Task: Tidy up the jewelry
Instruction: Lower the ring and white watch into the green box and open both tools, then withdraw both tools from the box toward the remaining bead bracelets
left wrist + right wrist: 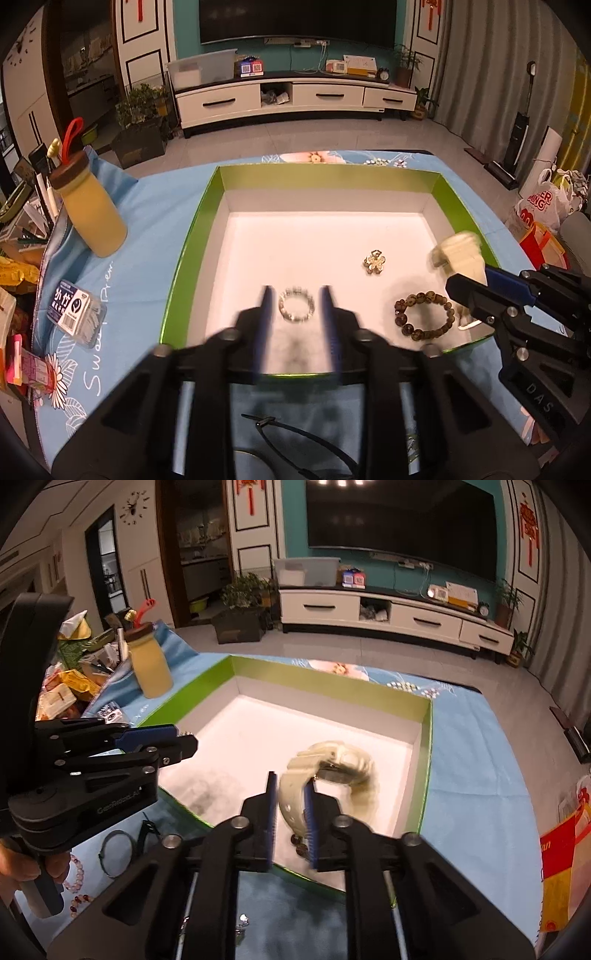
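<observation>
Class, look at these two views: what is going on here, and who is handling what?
A person holds a gripper in each hand over a green-rimmed box on a blue cloth, sorting jewelry. The left gripper is open, with a clear bead bracelet lying in the box between its fingers. The right gripper has a pale watch between its fingers; whether it is gripped is unclear. A dark bead bracelet and a brooch already lie inside.
</observation>
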Demonstrator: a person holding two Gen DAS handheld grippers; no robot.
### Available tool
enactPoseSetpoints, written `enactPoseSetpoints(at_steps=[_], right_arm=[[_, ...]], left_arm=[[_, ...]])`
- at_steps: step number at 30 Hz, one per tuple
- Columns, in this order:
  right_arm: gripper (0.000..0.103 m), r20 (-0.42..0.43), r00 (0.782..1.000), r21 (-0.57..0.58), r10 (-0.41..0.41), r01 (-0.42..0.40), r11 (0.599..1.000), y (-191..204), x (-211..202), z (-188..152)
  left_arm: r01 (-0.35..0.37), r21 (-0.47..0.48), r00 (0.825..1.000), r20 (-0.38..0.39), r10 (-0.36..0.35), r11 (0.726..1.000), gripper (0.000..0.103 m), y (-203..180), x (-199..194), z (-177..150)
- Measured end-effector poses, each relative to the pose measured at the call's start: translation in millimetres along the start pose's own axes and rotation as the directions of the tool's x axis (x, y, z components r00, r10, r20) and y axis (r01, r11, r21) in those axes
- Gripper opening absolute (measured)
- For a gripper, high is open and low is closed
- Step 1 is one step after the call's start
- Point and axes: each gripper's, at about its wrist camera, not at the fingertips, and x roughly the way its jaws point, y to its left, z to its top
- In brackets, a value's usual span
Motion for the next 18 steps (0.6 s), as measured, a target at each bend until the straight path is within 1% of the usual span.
enactPoseSetpoints(at_steps=[2,3,5,7,8,9,10,14,18], right_arm=[[0.026,0.019,1.000,0.012,0.003,-0.003,1.000,-3.1,-5.7,-0.8],[0.032,0.031,1.000,0.015,-0.001,0.000,1.000,-4.1,-9.9,-1.1],[0.039,0.053,0.999,0.025,-0.001,0.000,1.000,-6.8,-18.9,-1.5],[0.039,0.064,0.998,0.033,0.002,-0.004,0.999,-8.6,-25.4,-1.6],[0.039,0.070,0.998,0.038,0.003,-0.006,0.999,-9.9,-30.2,-2.6],[0.039,0.076,0.997,0.045,0.005,-0.008,0.999,-11.3,-35.2,-4.4],[0.039,0.079,0.997,0.049,0.006,-0.010,0.999,-12.2,-38.6,-6.2],[0.039,0.089,0.996,0.071,0.008,-0.015,0.997,-16.1,-56.5,-18.4],[0.039,0.084,0.996,0.082,0.011,-0.018,0.997,-17.3,-71.5,-33.4]], left_arm=[[0.001,0.002,1.000,0.014,-0.001,1.000,0.052,-0.6,-3.4,-0.3],[0.000,0.006,1.000,0.020,0.000,1.000,0.057,-1.3,-5.7,-1.3],[-0.003,0.009,1.000,0.029,0.003,1.000,0.064,-0.8,-10.3,-2.9],[-0.002,0.005,0.999,0.036,0.001,1.000,0.065,1.7,-15.7,-4.6],[0.002,0.001,0.999,0.039,-0.002,1.000,0.071,2.8,-18.9,-5.0],[0.007,-0.006,0.999,0.040,-0.007,1.000,0.082,5.0,-22.3,-5.8],[0.010,-0.010,0.999,0.043,-0.009,1.000,0.084,6.4,-24.8,-6.8],[0.006,-0.015,0.998,0.059,-0.005,1.000,0.085,10.4,-38.5,-11.3],[0.018,-0.034,0.997,0.077,-0.015,0.999,0.085,16.3,-54.7,-16.5]])
